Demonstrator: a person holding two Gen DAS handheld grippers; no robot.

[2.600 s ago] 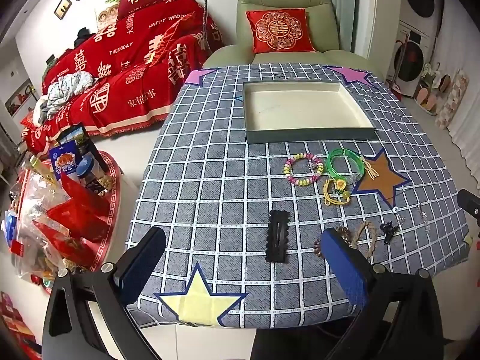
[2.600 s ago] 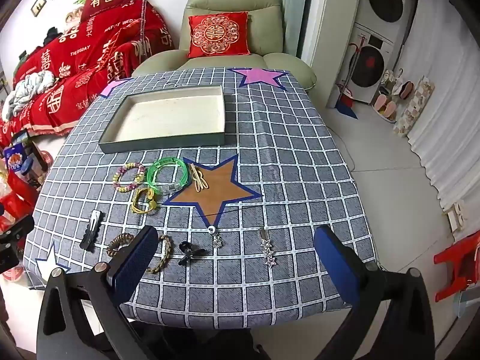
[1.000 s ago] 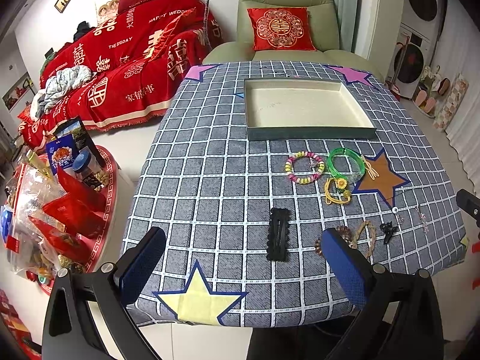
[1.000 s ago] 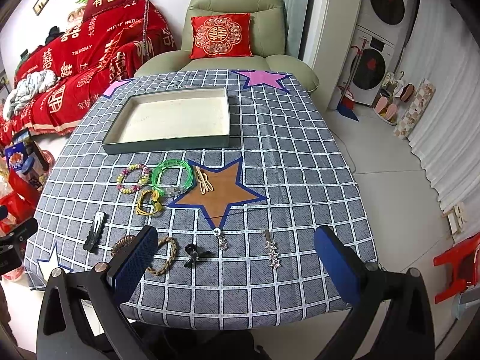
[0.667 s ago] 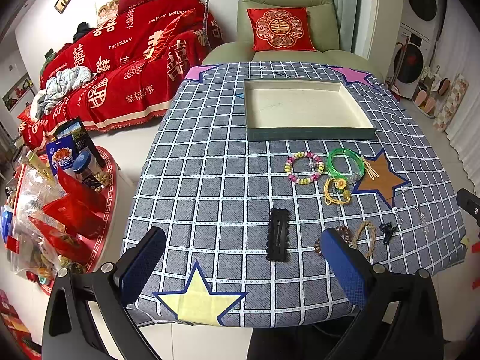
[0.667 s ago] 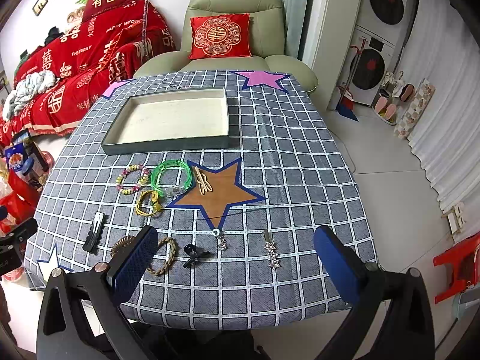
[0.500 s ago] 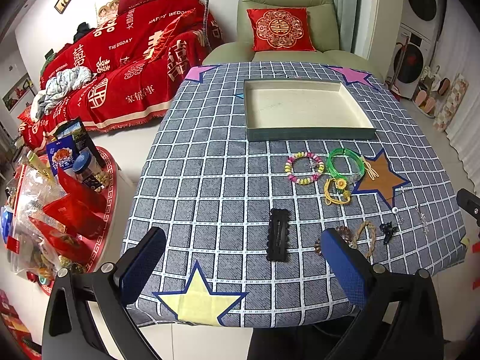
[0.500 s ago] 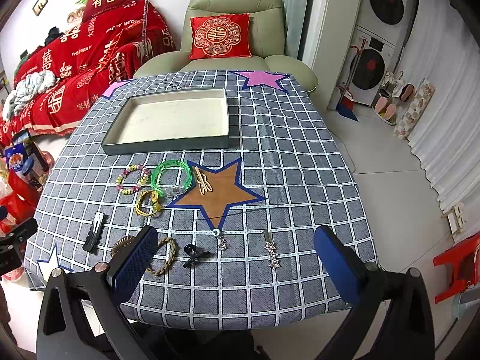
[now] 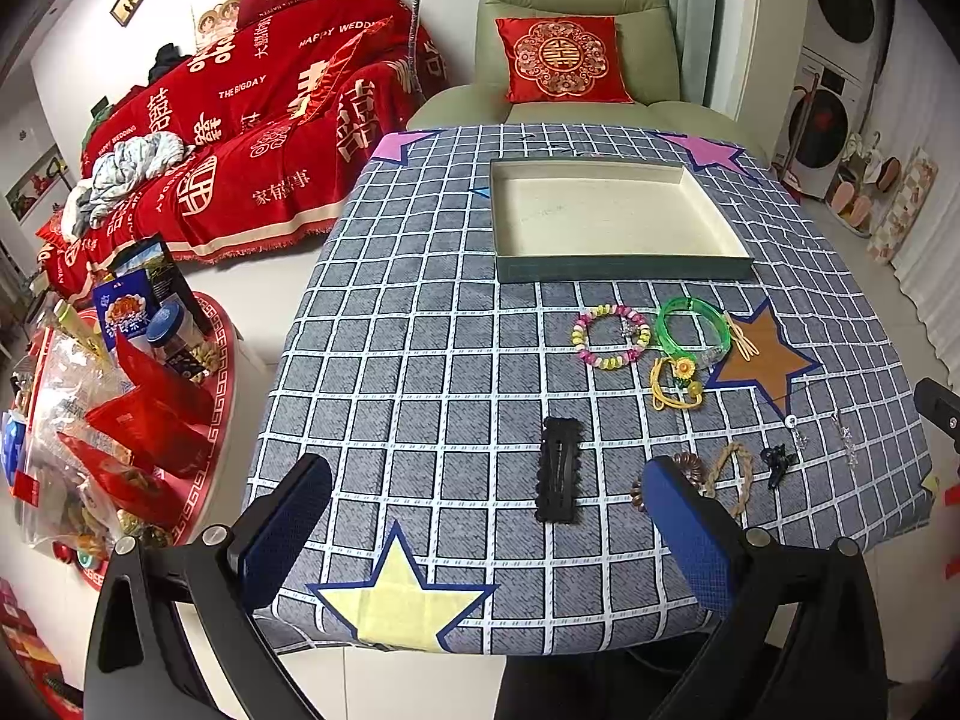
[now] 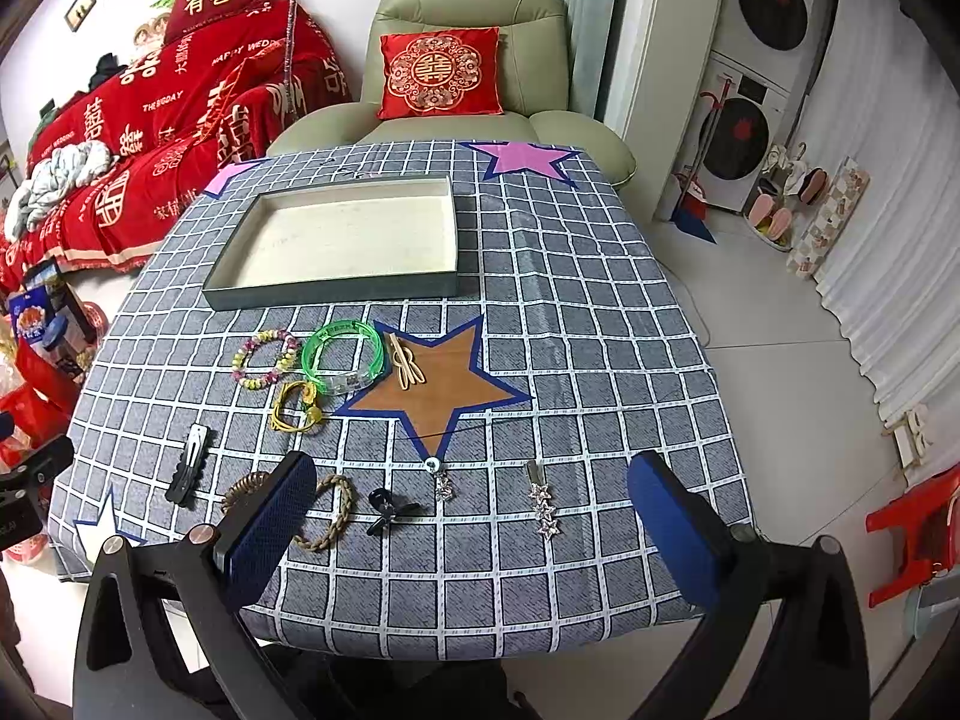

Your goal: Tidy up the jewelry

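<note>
**Both hand-held grippers wide apart above a surface strewn with jewelry**

The left hand-held gripper (image 9: pixel 486 534) hangs over the near edge of the surface, a table under a grey checked cloth (image 9: pixel 420 360), its blue-padded jaws spread and holding nothing. Between them lies a pale yellow star patch (image 9: pixel 402 600), and just beyond it a black scalloped hair clip (image 9: pixel 560 468). The right hand-held gripper (image 10: pixel 474 531) is likewise spread and empty. Its left finger partly covers a brown coiled hair tie (image 10: pixel 243 489); beside that lie a tan braided bracelet (image 10: pixel 336 510), a small black claw clip (image 10: pixel 387 510), a silver pendant (image 10: pixel 443 483) on a thin dark cord and a silver star hair clip (image 10: pixel 543 507). Farther on, a brown star patch (image 10: pixel 444 384) carries beige hairpins (image 10: pixel 407 363); next to it sit a green translucent bangle (image 10: pixel 342 357), a yellow sunflower hair tie (image 10: pixel 297 408) and a pastel beaded bracelet (image 10: pixel 267 357). Beyond these stands a shallow grey tray with a cream inside (image 10: pixel 336 294), nothing in it. Past the surface are a green armchair (image 10: pixel 474 18) with a red embroidered cushion (image 10: pixel 441 75) and a red-draped sofa (image 9: pixel 240 138).
</note>
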